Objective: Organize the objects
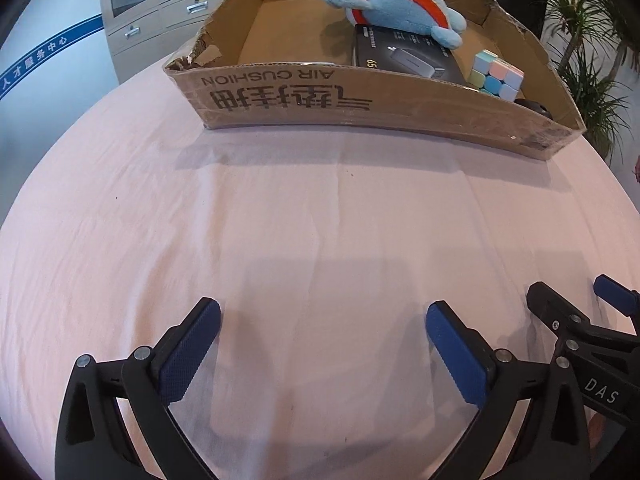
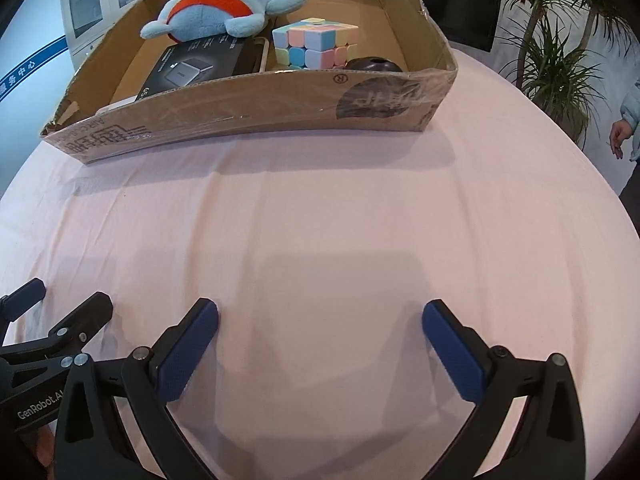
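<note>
Basically both grippers — left (image 1: 323, 312), right (image 2: 320, 312) — gape empty over bare cloth (image 1: 320, 220); box (image 1: 360, 96) sits ahead at the far edge, cube (image 2: 314, 46) end nearer right.

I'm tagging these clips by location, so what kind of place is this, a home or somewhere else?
Probably an office or service centre, not a home: grey metal filing cabinets stand behind the table, a blue wall band with Chinese signage runs beside them, and tall potted plants line the wall.
</note>
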`<move>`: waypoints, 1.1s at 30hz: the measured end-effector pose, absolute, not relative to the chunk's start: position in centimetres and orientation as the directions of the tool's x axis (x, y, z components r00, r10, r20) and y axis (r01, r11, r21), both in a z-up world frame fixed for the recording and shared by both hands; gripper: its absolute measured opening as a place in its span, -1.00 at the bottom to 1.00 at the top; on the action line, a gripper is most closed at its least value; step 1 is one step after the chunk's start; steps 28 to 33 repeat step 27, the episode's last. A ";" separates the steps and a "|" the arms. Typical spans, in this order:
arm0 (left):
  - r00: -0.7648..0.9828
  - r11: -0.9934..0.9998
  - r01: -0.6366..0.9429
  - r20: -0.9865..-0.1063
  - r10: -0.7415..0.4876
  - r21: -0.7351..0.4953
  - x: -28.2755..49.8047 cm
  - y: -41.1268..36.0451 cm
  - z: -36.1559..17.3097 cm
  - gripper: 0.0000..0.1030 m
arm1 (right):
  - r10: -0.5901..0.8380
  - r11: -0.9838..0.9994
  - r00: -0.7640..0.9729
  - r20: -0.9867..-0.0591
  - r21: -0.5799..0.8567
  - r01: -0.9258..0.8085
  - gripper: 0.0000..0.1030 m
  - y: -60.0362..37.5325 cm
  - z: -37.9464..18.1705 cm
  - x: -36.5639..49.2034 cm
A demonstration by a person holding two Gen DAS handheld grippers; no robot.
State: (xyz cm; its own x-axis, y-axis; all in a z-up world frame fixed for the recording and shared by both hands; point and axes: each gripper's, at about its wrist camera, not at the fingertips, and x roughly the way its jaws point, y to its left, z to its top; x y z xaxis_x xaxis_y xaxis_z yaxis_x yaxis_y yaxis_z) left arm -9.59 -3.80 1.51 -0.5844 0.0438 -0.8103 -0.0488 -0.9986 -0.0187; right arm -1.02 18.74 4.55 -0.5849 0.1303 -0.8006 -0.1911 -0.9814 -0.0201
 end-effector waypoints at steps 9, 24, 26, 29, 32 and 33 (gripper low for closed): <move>-0.584 -0.998 -0.058 -0.810 0.052 -0.022 -8.7 -4.1 1.1 1.00 | 0.143 -0.977 -0.581 -0.801 -0.020 -0.214 0.99 18.4 4.4 0.2; -0.584 -0.998 -0.058 -0.810 0.050 -0.021 -8.2 -3.9 1.5 1.00 | 0.144 -0.976 -0.578 -0.803 -0.020 -0.216 0.99 18.6 4.4 -0.1; -0.584 -0.998 -0.058 -0.810 0.050 -0.020 -8.2 -3.9 1.5 1.00 | 0.144 -0.976 -0.579 -0.803 -0.020 -0.216 0.99 18.6 4.5 -0.1; -0.584 -0.998 -0.058 -0.810 0.050 -0.020 -8.2 -3.9 1.5 1.00 | 0.144 -0.976 -0.579 -0.803 -0.020 -0.216 0.99 18.6 4.5 -0.1; -0.584 -0.998 -0.058 -0.810 0.050 -0.020 -8.2 -3.9 1.5 1.00 | 0.144 -0.976 -0.579 -0.803 -0.020 -0.216 0.99 18.6 4.5 -0.1; -0.584 -0.998 -0.058 -0.810 0.050 -0.020 -8.2 -3.9 1.5 1.00 | 0.144 -0.976 -0.579 -0.803 -0.020 -0.216 0.99 18.6 4.5 -0.1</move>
